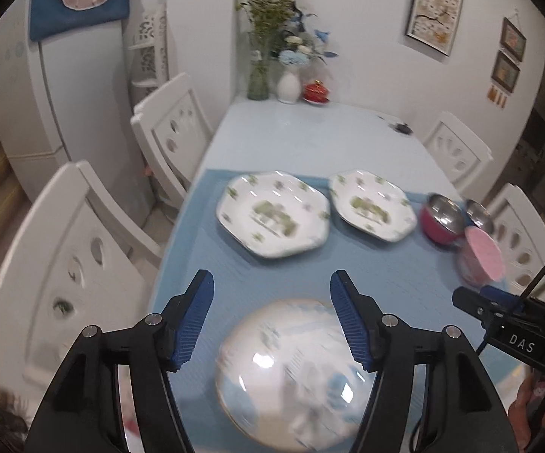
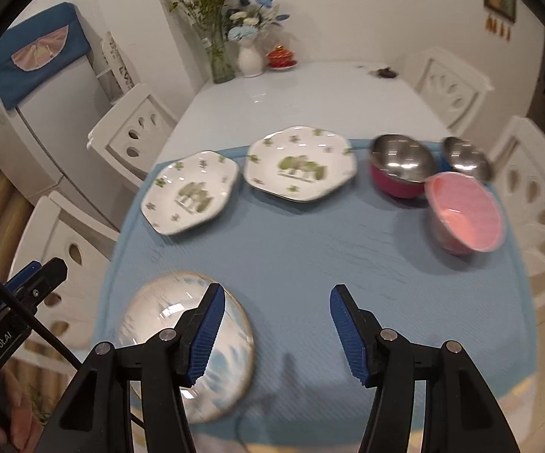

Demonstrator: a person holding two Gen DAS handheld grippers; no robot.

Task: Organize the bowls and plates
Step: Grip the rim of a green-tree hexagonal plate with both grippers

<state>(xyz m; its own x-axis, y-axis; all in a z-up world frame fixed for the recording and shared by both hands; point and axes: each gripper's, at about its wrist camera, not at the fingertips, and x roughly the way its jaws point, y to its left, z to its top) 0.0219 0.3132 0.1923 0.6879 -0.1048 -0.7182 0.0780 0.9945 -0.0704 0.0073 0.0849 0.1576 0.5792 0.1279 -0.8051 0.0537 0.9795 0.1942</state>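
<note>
— So, where are the grippers sitting? Is either one carrying anything?

— Neither; the left gripper (image 1: 272,283) is hanging released above the near end of the blue mat (image 1: 385,275), its blue pads spread with nothing between them; the round blue-and-white plate (image 1: 295,377) is lying on the mat below and just behind its fingertips, blurred. The right gripper (image 2: 277,298) is likewise standing apart and gripping nothing; it is hovering over bare mat, with that same round plate (image 2: 151,313) showing partly behind its left finger.

— And the rest of the dishes?

— Two white plates with green tree prints are lying side by side across the far part of the mat: the left printed plate (image 2: 189,194) and the right printed plate (image 2: 300,168), close together, though I cannot tell whether they are touching. Farther right, a steel bowl with a magenta outside (image 2: 400,168) is sitting on the mat, with a smaller steel bowl (image 2: 466,158) beyond it to the right; a pink bowl (image 2: 464,213) is sitting nearer, tilted, its rim overlapping both in view.

— Anything at the far end?

— Vases of flowers (image 2: 231,37) and a small red lidded dish (image 2: 280,56) are standing at the table's far edge; white chairs (image 2: 132,132) are flanking both sides.
</note>
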